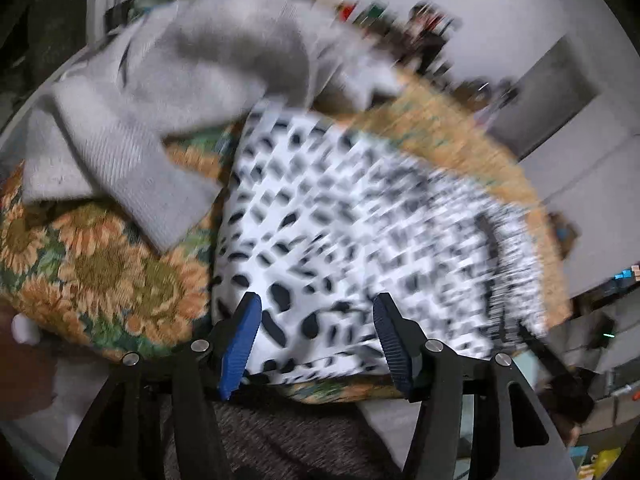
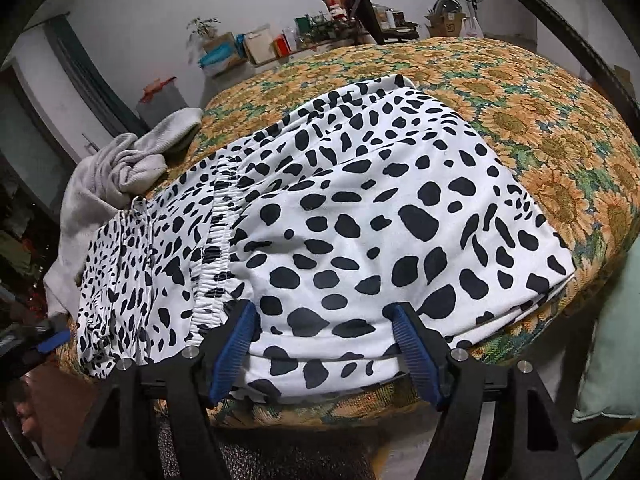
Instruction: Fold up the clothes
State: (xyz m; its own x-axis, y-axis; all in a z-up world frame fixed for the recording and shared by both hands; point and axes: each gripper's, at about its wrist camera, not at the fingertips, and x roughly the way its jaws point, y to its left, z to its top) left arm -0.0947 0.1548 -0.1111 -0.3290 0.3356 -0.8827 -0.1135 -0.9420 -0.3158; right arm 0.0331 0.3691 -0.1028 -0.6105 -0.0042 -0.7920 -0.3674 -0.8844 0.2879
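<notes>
a white garment with black spots (image 2: 360,216) is lying folded on a bed covered in a sunflower bedspread (image 2: 520,112), its near edge reaching the front edge of the mattress. the right gripper (image 2: 324,320) is hovering over that near edge with its blue pads (image 2: 234,344) standing spread apart, the spotted cloth lying under and between them but not being pinched. the left gripper (image 1: 316,308) is also sitting over the near edge of the same garment, its blue-padded fingers (image 1: 242,340) apart and gripping nothing; that view is blurring toward the right. a crumpled grey garment (image 2: 120,168) is lying at the left side of the bed, just beside the spotted one, and in the left wrist view it is filling the upper left. a cluttered shelf (image 2: 320,36) is running along the far wall behind the bed.
</notes>
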